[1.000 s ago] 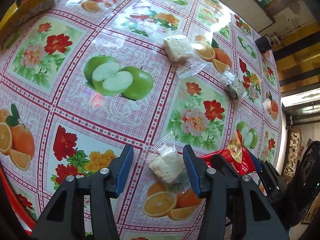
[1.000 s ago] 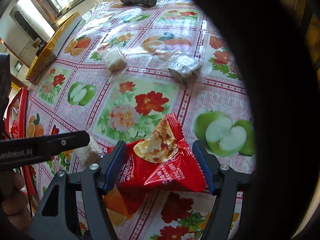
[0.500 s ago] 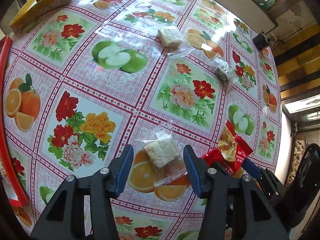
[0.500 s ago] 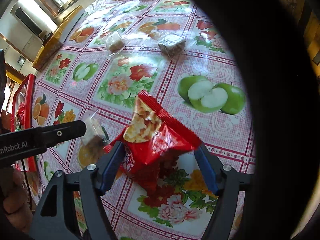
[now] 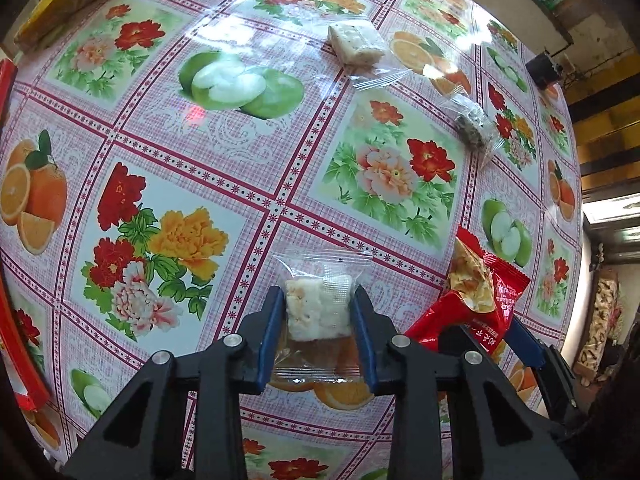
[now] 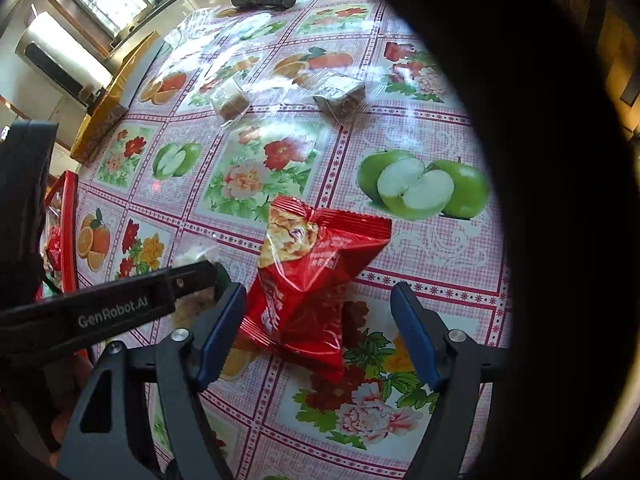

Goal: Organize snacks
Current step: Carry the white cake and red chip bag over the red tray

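Left wrist view, lower centre: left gripper [image 5: 319, 312] pinching white cake in clear wrapper [image 5: 318, 309], jaws just closed onto it, pads pressed against both sides of the block. Right wrist view, lower centre: right gripper [image 6: 320, 320] spread and just been widening, red snack packet [image 6: 316, 276] lying between the jaws on the floral tablecloth [image 6: 420, 120], untouched on its right-hand side. Two more wrapped snacks, pale bar [image 5: 355, 42] and dark bar [image 5: 472, 126], in upper right of left view. Best to lift the cake straight up, grip kept on the solid block rather than the loose film, clear of the neighbouring red packet.
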{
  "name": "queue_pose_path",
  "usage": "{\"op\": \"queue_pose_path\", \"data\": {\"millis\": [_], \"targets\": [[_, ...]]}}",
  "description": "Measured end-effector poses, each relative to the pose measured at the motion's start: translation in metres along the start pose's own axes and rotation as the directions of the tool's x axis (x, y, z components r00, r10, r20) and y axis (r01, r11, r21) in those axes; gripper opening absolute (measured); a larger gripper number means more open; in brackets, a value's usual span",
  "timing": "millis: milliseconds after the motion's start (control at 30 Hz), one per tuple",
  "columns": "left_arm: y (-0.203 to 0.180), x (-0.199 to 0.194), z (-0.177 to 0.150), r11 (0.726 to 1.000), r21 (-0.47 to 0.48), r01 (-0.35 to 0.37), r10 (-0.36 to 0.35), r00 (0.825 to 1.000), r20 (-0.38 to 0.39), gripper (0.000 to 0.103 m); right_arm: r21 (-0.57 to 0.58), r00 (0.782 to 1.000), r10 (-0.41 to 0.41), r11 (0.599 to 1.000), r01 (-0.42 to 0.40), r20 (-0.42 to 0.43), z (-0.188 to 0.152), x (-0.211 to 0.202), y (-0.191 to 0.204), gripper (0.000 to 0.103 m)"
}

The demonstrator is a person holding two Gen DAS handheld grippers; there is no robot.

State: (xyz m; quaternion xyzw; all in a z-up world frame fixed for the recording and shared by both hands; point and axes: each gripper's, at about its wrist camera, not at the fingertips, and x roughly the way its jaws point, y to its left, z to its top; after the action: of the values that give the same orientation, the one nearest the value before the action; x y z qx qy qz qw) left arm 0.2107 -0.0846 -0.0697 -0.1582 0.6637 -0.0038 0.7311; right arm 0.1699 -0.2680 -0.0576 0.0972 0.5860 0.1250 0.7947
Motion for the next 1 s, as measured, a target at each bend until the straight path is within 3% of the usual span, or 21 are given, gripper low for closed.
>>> {"op": "queue_pose_path", "data": {"millis": [133, 233, 267, 400, 567, 1000], "targets": [[0.013, -0.003, -0.004, 1.0, 0.027, 0.002, -0.001, 1.0, -0.027, 0.032, -0.058, 0.996, -0.087, 0.995, 0.087, 0.001, 0.0, 0.015, 0.02, 0.079], [0.024, -0.007, -0.01, 0.998, 0.056, 0.007, -0.005, 0.999, -0.035, 0.032, -0.127, 0.986, -0.157, 0.979, 0.162, 0.049, -0.005, 0.017, 0.033, 0.052], [0.026, -0.008, -0.013, 0.998, 0.068, 0.005, -0.003, 0.999, -0.035, 0.032, -0.13, 0.986, -0.155, 0.978, 0.161, 0.056, -0.006, 0.016, 0.034, 0.05], [0.042, -0.017, -0.028, 0.992, 0.129, 0.012, -0.009, 1.0, -0.019, 0.031, -0.114, 0.977, -0.181, 0.975, 0.193, 0.111, -0.01, 0.01, 0.036, 0.048], [0.059, -0.026, -0.046, 0.979, 0.201, 0.04, -0.04, 0.999, -0.002, 0.031, -0.086, 0.977, -0.161, 0.981, 0.174, 0.143, -0.024, -0.005, 0.037, 0.047], [0.102, -0.056, -0.1, 0.945, 0.327, -0.002, -0.013, 0.999, 0.045, 0.031, -0.039, 0.985, -0.083, 0.995, 0.09, 0.154, -0.104, -0.032, 0.065, 0.047]]}}
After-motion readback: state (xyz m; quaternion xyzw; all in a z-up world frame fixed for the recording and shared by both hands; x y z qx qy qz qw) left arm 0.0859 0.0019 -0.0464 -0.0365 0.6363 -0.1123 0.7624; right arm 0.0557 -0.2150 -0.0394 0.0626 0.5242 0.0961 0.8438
